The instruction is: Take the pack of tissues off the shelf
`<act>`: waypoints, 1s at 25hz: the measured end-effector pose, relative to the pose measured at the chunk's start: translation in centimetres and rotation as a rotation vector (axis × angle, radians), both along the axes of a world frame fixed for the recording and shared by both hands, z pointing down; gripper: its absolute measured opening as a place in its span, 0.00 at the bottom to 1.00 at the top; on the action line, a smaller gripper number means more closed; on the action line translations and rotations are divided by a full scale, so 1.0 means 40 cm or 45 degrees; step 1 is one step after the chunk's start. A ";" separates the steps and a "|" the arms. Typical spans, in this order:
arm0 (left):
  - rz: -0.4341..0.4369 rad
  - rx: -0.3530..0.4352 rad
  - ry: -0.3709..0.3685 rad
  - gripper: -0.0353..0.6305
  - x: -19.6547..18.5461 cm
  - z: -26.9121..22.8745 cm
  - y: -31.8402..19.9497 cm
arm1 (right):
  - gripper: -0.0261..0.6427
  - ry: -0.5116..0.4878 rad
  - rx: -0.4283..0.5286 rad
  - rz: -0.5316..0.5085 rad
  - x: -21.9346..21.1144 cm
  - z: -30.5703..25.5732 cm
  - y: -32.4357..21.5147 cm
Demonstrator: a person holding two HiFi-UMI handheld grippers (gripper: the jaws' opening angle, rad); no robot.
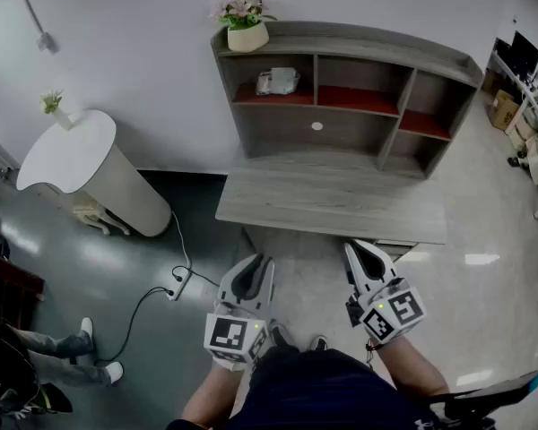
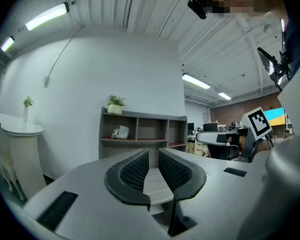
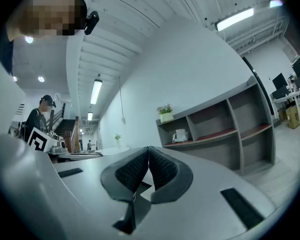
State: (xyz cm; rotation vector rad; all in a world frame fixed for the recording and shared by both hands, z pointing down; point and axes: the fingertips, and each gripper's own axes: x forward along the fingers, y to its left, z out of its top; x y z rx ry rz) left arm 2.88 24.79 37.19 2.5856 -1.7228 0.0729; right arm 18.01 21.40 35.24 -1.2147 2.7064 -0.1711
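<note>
The pack of tissues [image 1: 277, 81] lies in the upper left compartment of the grey shelf unit [image 1: 341, 38], on a red-lined board. It also shows far ahead in the left gripper view as the tissue pack [image 2: 121, 132] and in the right gripper view as the same pack [image 3: 180, 135]. My left gripper [image 1: 256, 265] is held low in front of the desk [image 1: 332, 195], well short of the shelf. Its jaws stand a narrow gap apart with nothing between them [image 2: 153, 151]. My right gripper [image 1: 362, 251] is beside it, tips touching and empty [image 3: 148, 148].
A potted flower [image 1: 245, 23] stands on the shelf's top left corner. A white pedestal table [image 1: 72, 155] with a small plant is at the left. A cable and power strip [image 1: 177, 285] lie on the floor. A person's legs [image 1: 54, 348] are at far left, boxes [image 1: 504, 107] at far right.
</note>
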 end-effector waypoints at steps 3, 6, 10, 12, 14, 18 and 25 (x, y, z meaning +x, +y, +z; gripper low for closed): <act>-0.007 0.007 -0.009 0.16 0.010 -0.013 0.011 | 0.06 -0.002 0.002 -0.009 0.006 -0.007 0.012; -0.015 0.014 -0.011 0.16 0.021 -0.015 0.014 | 0.06 -0.006 0.002 -0.019 0.015 -0.010 0.017; -0.025 0.013 -0.020 0.16 0.041 -0.015 0.019 | 0.06 -0.014 0.005 -0.038 0.033 -0.008 0.023; -0.031 0.012 -0.020 0.16 0.048 -0.011 0.023 | 0.06 -0.032 0.010 -0.051 0.041 -0.011 0.026; -0.043 0.010 -0.014 0.16 0.052 -0.004 0.029 | 0.06 -0.043 0.014 -0.063 0.046 -0.009 0.029; -0.067 -0.018 -0.007 0.16 0.050 0.013 0.037 | 0.06 -0.040 -0.007 -0.073 0.049 0.007 0.029; -0.090 -0.046 -0.007 0.16 0.007 0.038 -0.032 | 0.06 -0.031 -0.050 -0.060 0.027 0.040 -0.045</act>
